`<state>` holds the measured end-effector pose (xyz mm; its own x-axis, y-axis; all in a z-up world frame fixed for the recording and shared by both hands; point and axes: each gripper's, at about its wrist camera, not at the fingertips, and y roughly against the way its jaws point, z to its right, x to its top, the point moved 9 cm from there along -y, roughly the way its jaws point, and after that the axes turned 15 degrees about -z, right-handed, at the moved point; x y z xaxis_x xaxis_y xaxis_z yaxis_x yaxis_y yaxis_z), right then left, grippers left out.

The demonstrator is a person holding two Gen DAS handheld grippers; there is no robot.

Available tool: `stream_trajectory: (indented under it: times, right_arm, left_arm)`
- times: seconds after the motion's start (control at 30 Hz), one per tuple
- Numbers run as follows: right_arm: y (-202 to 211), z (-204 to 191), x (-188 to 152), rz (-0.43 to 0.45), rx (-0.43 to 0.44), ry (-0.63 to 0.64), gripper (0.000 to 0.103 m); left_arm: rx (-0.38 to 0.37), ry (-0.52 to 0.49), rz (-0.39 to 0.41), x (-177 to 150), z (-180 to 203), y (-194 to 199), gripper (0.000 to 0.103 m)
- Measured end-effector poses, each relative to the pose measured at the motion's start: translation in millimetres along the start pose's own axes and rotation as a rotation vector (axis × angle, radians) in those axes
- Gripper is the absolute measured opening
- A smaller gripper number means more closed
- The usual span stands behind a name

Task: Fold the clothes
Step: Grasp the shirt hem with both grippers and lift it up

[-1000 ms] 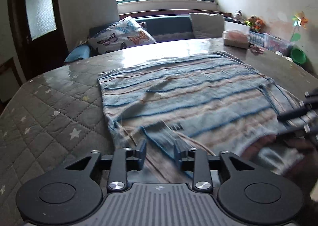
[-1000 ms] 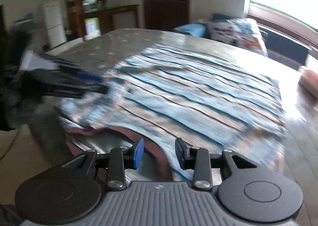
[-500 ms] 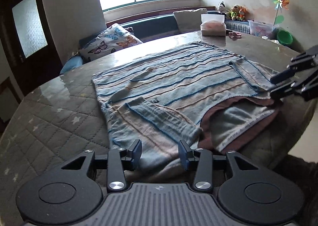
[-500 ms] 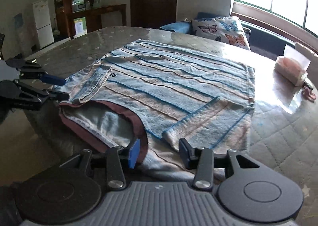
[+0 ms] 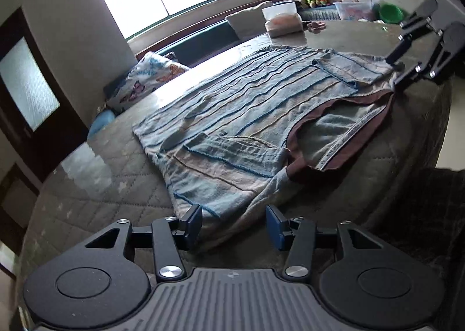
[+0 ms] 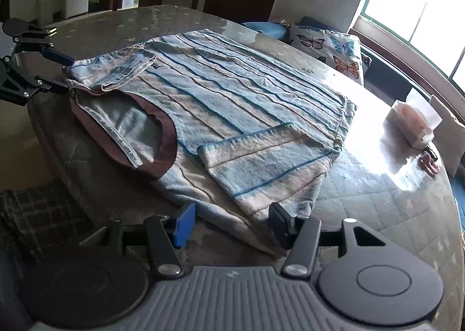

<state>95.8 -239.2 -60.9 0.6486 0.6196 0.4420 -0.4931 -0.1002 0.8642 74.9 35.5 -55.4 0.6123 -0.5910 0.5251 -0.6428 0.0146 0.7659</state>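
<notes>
Striped blue and tan, the shirt (image 5: 261, 115) lies flat on the quilted table (image 5: 96, 194) with both sleeves turned in over the body and its brown neckline (image 6: 162, 139) facing the near edge, part-folded but not down to a bundle. The left gripper (image 5: 234, 223) sits at one shoulder corner with its jaws spread wide and nothing between them; the cloth's edge lies just ahead of the gap, low between the two fingers. The right gripper (image 6: 229, 222) mirrors it at the other shoulder, jaws apart as well, with the folded sleeve (image 6: 261, 156) and shoulder edge reaching right into the opening. The risk, as it looks from here: the fabric is soft and layered, so a pinch could catch only the top layer, or only the sleeve, and any lift would drag the sleeve fold open. Uneven pulls from the two sides could skew the whole shirt. The table top looks glossy, so the cloth may slide rather than fold. The neckline hangs close to the table's edge and could slip off.
</notes>
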Motion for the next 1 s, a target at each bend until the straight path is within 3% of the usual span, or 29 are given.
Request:
stream_trajectory:
  times: [0.1,0.2,0.37,0.43,0.7,0.8,1.0]
  right_arm:
    - [-3.1,3.9,2.7,0.001,-0.005,0.003,0.054]
    - [-5.4,7.2,5.1,-0.002,0.0,0.005,0.045]
    - [-8.9,11.3,9.3,-0.011,0.008,-0.006,0.025]
    - [-9.7,12.1,10.4,-0.011,0.008,-0.012,0.022]
    - [-12.4,14.7,12.1,-0.019,0.025,-0.009,0.023]
    - [-13.8,15.0,13.9,-0.015,0.04,-0.017,0.014]
    - [-2.1,12.7,15.0,0.029,0.031,-0.036,0.006]
  left_arm:
    - [0.002,-0.015,0.004,1.4,-1.9,-2.7,0.051]
    - [-0.009,-0.024,0.003,2.9,-4.2,-5.2,0.048]
    - [-0.032,-0.074,-0.002,6.4,-2.3,-8.8,0.027]
    - [-0.039,-0.094,-0.004,7.0,-1.6,-9.5,0.022]
    - [-0.058,-0.148,-0.019,8.7,-0.2,-12.3,0.026]
    - [-0.074,-0.134,-0.025,8.8,0.9,-13.7,0.01]
    - [-0.019,-0.062,0.01,10.8,-2.7,-2.8,0.005]
